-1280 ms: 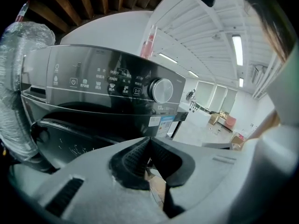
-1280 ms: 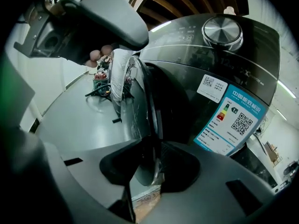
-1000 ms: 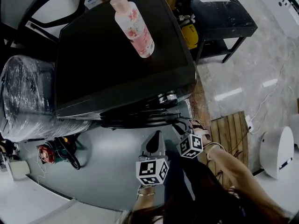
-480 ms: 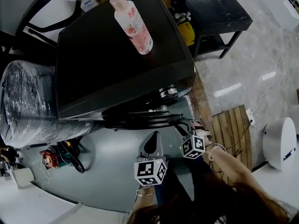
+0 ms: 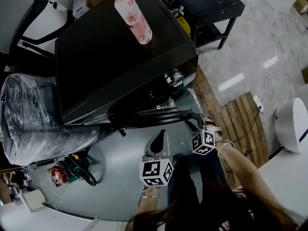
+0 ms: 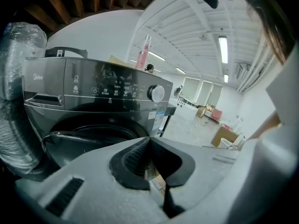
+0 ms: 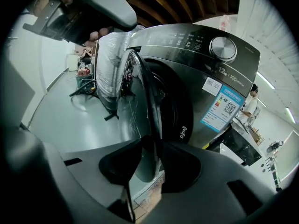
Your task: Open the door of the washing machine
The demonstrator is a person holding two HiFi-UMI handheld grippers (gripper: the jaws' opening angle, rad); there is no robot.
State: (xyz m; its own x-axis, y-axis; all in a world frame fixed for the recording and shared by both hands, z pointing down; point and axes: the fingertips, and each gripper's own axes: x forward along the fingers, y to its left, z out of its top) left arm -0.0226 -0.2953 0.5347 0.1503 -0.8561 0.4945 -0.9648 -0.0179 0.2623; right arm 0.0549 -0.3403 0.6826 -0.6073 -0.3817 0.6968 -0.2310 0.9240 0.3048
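Round glass door (image 7: pixel 134 101) of dark grey washing machine (image 5: pixel 120 57) half open
Right tongs (image 7: pixel 152 141) clasp its rim, jaws just loosening; left tongs (image 6: pixel 150 139) together, empty.

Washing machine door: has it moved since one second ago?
Yes. The door has swung further open: its free edge stands farther from the front of the washing machine than before.

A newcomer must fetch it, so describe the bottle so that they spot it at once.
Find the big dark washing machine and look at its flat top. Near the back stands a bottle, the only thing up there: tall and pink, with a patterned label and a pale cap.
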